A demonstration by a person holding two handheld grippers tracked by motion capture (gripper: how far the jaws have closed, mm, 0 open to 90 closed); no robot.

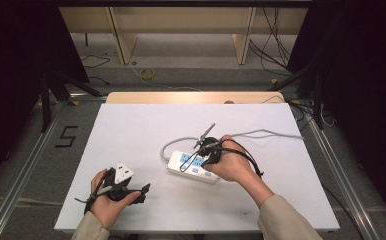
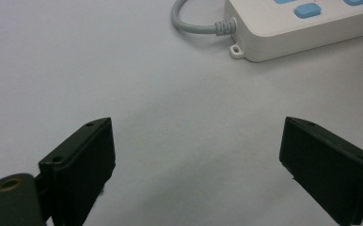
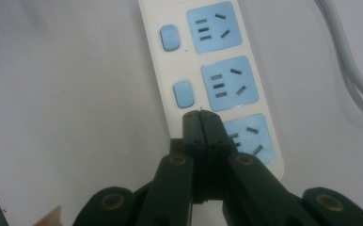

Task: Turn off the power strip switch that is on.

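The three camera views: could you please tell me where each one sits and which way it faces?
High view: above the person's side, looking forward and down on the table; forearms and both hands show.
Left gripper view: rides the left tongs, open, looking across the table at the power strip.
Right gripper view: rides the right tongs, shut, tips over the strip's switch side.
All three views share the power strip.

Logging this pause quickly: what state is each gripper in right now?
Left gripper: open, holding nothing.
Right gripper: closed, empty, jaws over the power strip.
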